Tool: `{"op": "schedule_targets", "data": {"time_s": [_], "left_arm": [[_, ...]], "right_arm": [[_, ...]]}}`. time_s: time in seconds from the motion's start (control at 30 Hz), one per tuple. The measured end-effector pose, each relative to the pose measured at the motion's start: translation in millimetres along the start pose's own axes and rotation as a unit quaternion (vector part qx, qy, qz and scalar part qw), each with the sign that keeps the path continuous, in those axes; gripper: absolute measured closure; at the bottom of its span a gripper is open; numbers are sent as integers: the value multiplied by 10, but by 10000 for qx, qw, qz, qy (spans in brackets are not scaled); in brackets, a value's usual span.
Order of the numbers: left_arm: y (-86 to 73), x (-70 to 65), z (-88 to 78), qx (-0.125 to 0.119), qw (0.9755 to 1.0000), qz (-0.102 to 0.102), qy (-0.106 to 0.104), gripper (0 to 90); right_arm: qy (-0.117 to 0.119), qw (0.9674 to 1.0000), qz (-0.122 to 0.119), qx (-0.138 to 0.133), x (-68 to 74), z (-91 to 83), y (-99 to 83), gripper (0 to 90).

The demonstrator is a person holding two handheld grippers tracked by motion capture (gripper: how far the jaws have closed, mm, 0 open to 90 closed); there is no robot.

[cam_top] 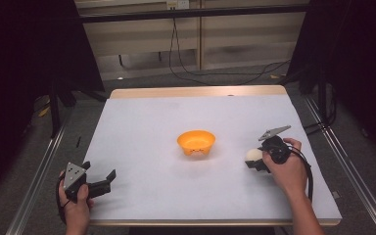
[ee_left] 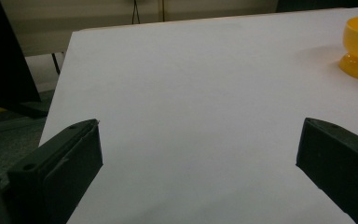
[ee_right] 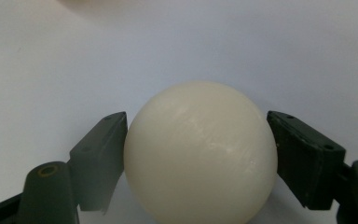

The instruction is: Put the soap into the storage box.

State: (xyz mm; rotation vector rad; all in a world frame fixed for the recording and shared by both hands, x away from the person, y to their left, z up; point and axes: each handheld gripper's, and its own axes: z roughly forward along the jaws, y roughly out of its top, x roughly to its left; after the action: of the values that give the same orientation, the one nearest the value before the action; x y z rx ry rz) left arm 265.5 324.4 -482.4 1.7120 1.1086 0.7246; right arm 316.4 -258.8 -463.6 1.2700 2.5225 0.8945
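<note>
**Gripping a cream ball**

Pressing in from both sides, the right gripper (ee_right: 198, 161) clamps a smooth, glossy cream-white ball (ee_right: 200, 154), a round sphere sitting squarely between its black jaws on the white table (cam_top: 142, 132). An orange bowl (cam_top: 196, 142) stands ahead of it, well apart. The left gripper (ee_left: 198, 158) is spread wide, holding nothing.

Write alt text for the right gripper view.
A cream ball sits clamped between the right gripper's two black fingers, which press on its left and right sides. Behind it lies the plain white table.
</note>
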Motion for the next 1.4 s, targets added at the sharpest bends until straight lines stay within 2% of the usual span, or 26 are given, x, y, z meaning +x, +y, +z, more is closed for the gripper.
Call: {"op": "schedule_targets", "data": {"time_s": [0.37, 0.53, 0.8, 1.07, 1.4], "left_arm": [[0, 0, -1, -3, 10000, 4, 4, 0], [0, 0, -1, -5, 10000, 5, 4, 0], [0, 0, 0, -3, 10000, 3, 1, 0], [0, 1, 0, 2, 10000, 8, 1, 0], [0, -1, -1, -7, 10000, 9, 2, 0]], "right_arm": [[-15, 9999, 56, 95, -1, 50, -19, 235], [-75, 9999, -120, 59, 16, 53, -16, 239], [-36, 9999, -75, 80, 30, 32, -8, 240], [49, 9999, -57, -79, 22, -17, 24, 240], [84, 9999, -65, -52, 46, -40, 102, 240]]}}
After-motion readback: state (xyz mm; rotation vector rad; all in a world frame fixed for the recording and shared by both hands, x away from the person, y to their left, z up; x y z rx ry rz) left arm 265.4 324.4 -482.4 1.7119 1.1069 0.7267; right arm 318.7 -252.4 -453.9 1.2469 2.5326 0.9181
